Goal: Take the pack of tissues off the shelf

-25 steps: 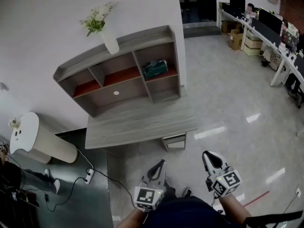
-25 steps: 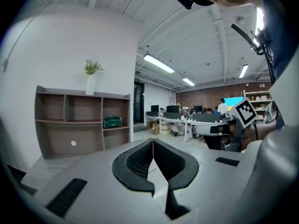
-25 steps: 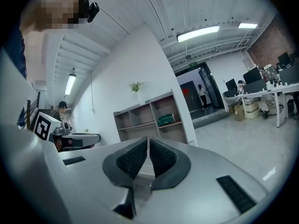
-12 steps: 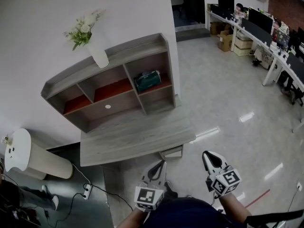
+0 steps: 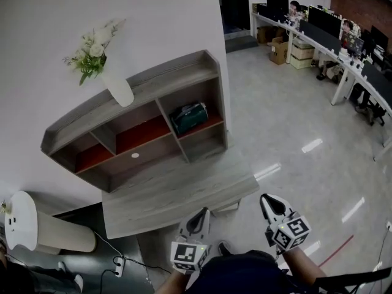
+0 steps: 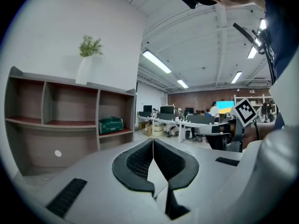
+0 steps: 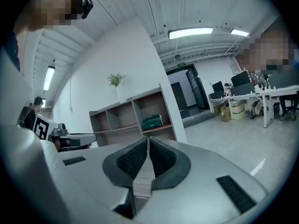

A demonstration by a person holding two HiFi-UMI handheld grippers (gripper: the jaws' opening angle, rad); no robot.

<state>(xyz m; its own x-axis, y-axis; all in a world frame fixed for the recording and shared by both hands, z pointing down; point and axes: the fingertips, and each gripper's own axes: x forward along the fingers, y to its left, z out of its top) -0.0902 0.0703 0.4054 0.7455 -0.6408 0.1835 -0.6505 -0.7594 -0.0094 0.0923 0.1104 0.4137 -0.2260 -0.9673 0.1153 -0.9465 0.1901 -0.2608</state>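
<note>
The tabletop [image 5: 177, 192] has its near edge just ahead of the person, its front right corner jutting toward the bare, glossy floor [image 5: 294, 139], which runs open to the right as far as a row of office desks [image 5: 343, 60] with monitors. The shelf [image 5: 131, 127] stands along the tabletop's rear, backed against the white wall [image 5: 55, 17], its right end level with the wall's corner. The wood-grain surface in front of the shelf lies free. A white vase [image 5: 117, 87] of flowers stands on the shelf top. The pack of tissues [image 5: 188, 117], dark green, lies in the upper right compartment on a reddish board, close to the compartment's front edge. Low at the left, beside the tabletop, are a white rounded stand [image 5: 24, 225] and a power strip [image 5: 119, 265] with cables on the dark floor. The left hand-held gripper [image 5: 202, 212] and the right hand-held gripper [image 5: 267, 199] are both short of the tabletop's near edge, well apart from the pack; each has its jaws closed tip to tip with nothing between them, touching nothing.
</note>
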